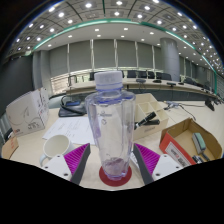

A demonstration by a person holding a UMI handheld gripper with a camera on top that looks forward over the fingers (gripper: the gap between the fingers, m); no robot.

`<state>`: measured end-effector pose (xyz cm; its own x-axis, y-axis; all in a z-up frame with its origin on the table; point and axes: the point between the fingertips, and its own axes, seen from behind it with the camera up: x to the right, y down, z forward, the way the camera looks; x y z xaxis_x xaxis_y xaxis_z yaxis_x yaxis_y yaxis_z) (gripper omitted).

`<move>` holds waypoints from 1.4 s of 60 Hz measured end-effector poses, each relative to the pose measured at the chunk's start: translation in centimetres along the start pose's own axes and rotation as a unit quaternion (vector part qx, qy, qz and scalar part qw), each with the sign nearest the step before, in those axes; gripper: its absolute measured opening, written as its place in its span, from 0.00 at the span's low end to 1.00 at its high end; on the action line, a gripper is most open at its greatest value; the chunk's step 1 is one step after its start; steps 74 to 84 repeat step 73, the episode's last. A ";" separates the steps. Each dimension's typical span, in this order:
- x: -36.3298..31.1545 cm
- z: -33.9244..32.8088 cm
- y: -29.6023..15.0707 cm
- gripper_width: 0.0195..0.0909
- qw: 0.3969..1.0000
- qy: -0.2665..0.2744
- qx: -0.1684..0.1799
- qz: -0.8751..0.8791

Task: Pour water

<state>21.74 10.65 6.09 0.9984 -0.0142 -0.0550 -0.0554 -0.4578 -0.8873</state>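
One clear plastic bottle [110, 125] with a white cap stands upright on the worktop [60, 132], on a round red coaster [115, 177]. It stands between the two fingers of the gripper [112, 162], whose purple pads [150, 157] face it from both sides. A gap shows between each pad and the bottle, so the jaws are released and do not grasp it. How much water the bottle holds I cannot tell, since its wall is clear.

Left of the bottle one white cup [55, 150] lies tilted, its pink inside turned to the camera; it looks empty. Right of the bottle one open cardboard box [189, 140] holds a few small things, too small to name. Beyond the bottle some papers [70, 125] lie on the worktop, and one dark marker [148, 118] lies just behind it.
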 end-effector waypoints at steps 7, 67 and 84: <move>0.3 -2.1 0.0 0.94 0.999 0.026 -0.019 -0.003; -15.2 -37.4 4.7 0.93 0.990 0.042 -0.122 -0.059; -15.7 -37.9 4.7 0.94 0.991 0.038 -0.116 -0.059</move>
